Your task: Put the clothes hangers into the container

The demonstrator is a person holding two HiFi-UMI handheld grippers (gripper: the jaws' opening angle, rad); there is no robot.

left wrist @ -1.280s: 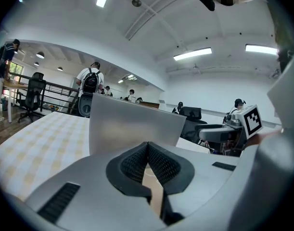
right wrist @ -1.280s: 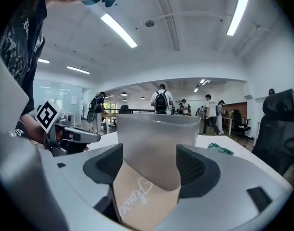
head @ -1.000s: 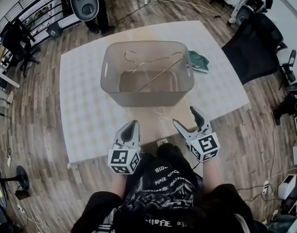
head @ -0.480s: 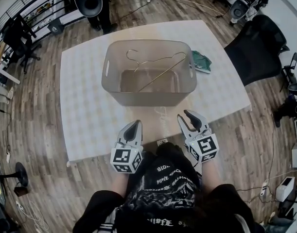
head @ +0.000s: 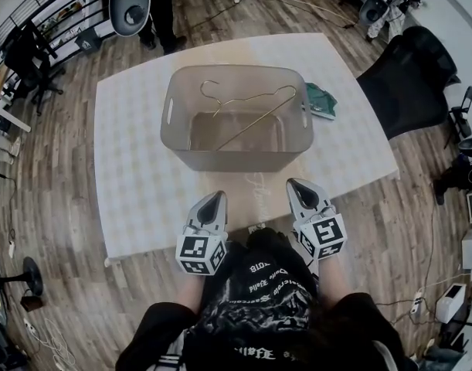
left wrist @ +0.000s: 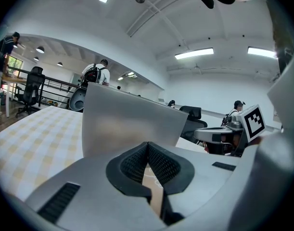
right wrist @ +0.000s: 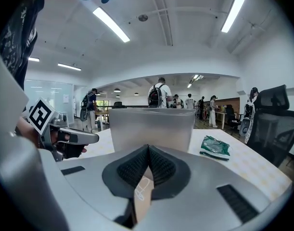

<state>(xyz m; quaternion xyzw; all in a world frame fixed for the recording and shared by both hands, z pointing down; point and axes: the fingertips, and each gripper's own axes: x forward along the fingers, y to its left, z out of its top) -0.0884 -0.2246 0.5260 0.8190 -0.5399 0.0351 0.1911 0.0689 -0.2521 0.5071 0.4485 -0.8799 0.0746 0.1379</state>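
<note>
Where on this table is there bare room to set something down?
Bare table lies left of the container, widest there, and in front of it, up to the left gripper and right gripper. The green packet crowds its right side.

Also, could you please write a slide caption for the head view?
Left gripper shut, right gripper just closed on nothing, both before the grey container holding a wire hanger.

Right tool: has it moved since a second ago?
No. Right tool keeps its spot just short of the bin; its jaws have just closed on nothing.
</note>
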